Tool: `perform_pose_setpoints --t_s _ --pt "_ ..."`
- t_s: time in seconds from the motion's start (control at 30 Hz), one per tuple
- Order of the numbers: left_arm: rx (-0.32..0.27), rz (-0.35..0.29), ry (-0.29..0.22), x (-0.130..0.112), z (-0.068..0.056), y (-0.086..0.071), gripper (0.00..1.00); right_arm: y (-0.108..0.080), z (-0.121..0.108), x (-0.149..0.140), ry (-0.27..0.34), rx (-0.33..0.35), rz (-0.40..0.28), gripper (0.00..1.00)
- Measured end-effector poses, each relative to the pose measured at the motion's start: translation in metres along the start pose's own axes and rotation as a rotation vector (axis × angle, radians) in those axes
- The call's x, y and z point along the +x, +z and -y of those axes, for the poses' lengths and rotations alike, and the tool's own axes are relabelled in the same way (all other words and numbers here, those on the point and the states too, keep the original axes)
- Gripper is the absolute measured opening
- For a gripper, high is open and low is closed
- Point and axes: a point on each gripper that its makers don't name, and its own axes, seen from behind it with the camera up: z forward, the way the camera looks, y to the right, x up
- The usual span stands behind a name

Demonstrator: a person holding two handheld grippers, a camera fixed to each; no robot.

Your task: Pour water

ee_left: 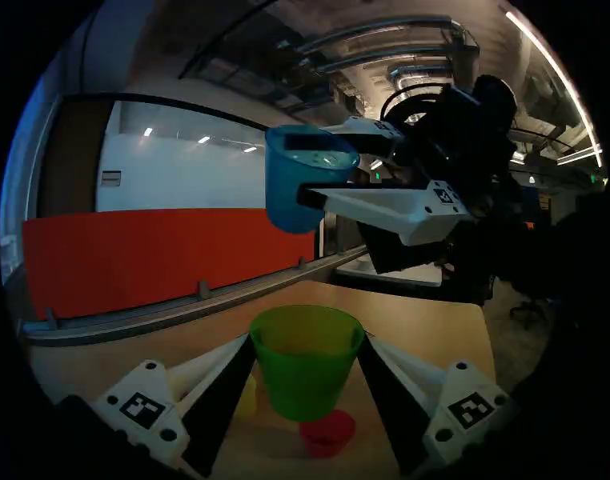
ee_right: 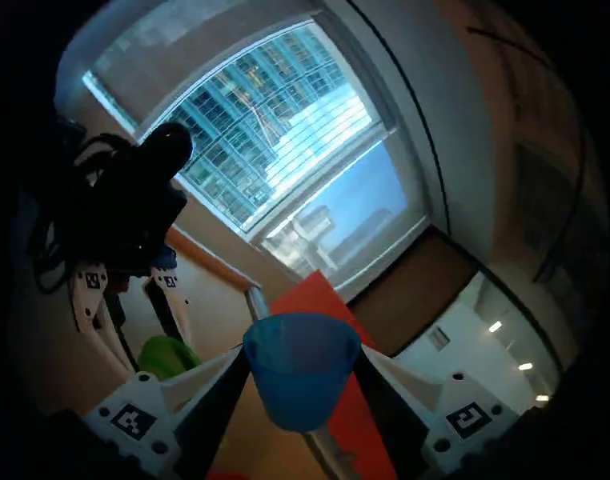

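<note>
Wood table (ee_left: 433, 320) w/ red cup (ee_left: 327, 432), yellow obj (ee_left: 247, 398).

Low in the middle of the left gripper view, a see-through green cup (ee_left: 307, 376) sits in the white left claw (ee_left: 307, 346), which bears black-and-white square markers (ee_left: 142, 408). Below it are a tan tabletop (ee_left: 441, 320) and a small red object (ee_left: 327, 432). In the upper middle, the white right claw (ee_left: 317, 160) grips a blue cup (ee_left: 293, 188) against an orange-red wall panel (ee_left: 145, 256).

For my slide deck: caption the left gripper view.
Left gripper holds a green cup; right gripper holds a blue cup above it.
</note>
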Motion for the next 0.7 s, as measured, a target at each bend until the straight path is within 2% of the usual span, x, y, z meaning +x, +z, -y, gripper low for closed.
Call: perform_pose_setpoints --t_s 0.2,0.4,0.57,0.7 --pt "0.003 0.001 0.002 0.001 0.001 0.000 0.87 -0.005 0.010 0.008 0.231 0.029 -0.036 0.90" --pt "0.007 0.002 0.003 0.001 0.002 0.000 0.87 -0.007 0.018 0.013 0.424 0.063 -0.054 0.90" --pt "0.011 0.003 0.004 0.001 0.003 0.001 0.87 -0.008 0.020 0.019 0.555 0.087 -0.065 0.90" --pt "0.016 0.006 0.006 0.000 0.005 0.000 0.87 -0.009 0.017 0.021 0.606 0.091 -0.075 0.90"
